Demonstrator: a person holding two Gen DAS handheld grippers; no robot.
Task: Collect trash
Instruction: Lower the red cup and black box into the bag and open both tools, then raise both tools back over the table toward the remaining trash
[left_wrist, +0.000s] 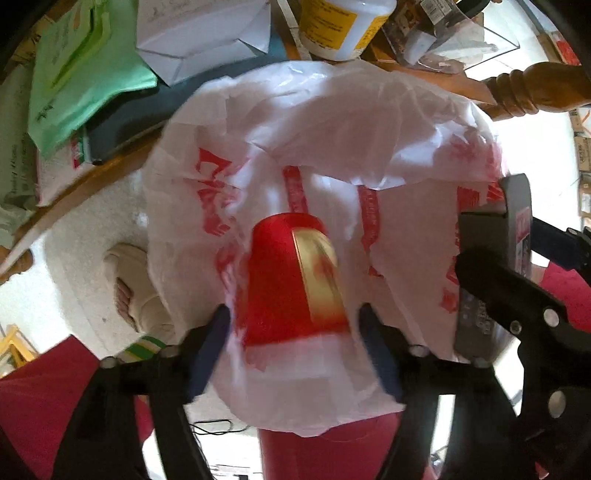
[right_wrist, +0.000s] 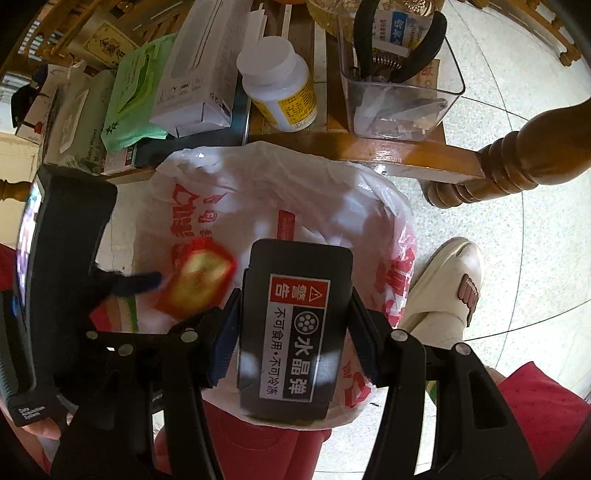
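A white plastic bag (left_wrist: 332, 129) with red print hangs open below both grippers, beside the table edge. My left gripper (left_wrist: 293, 317) is open. A red and gold can (left_wrist: 291, 280) shows blurred between its blue fingers (left_wrist: 218, 328), with a gap on each side, over the bag's mouth. In the right wrist view the same can (right_wrist: 199, 284) lies against the bag (right_wrist: 295, 184), next to one left finger (right_wrist: 140, 282). My right gripper (right_wrist: 293, 314) is shut on a black box (right_wrist: 295, 332) with a red warning label, held above the bag. The box (left_wrist: 491, 258) also appears at the right of the left wrist view.
A wooden table (right_wrist: 369, 147) behind the bag carries a white bottle with a yellow label (right_wrist: 280, 88), a clear bin (right_wrist: 399, 99) holding pliers, a white carton (right_wrist: 199, 77) and a green pack (right_wrist: 136, 92). A turned wooden leg (right_wrist: 517, 155) stands right. A slippered foot (right_wrist: 443, 288) rests on the tiled floor.
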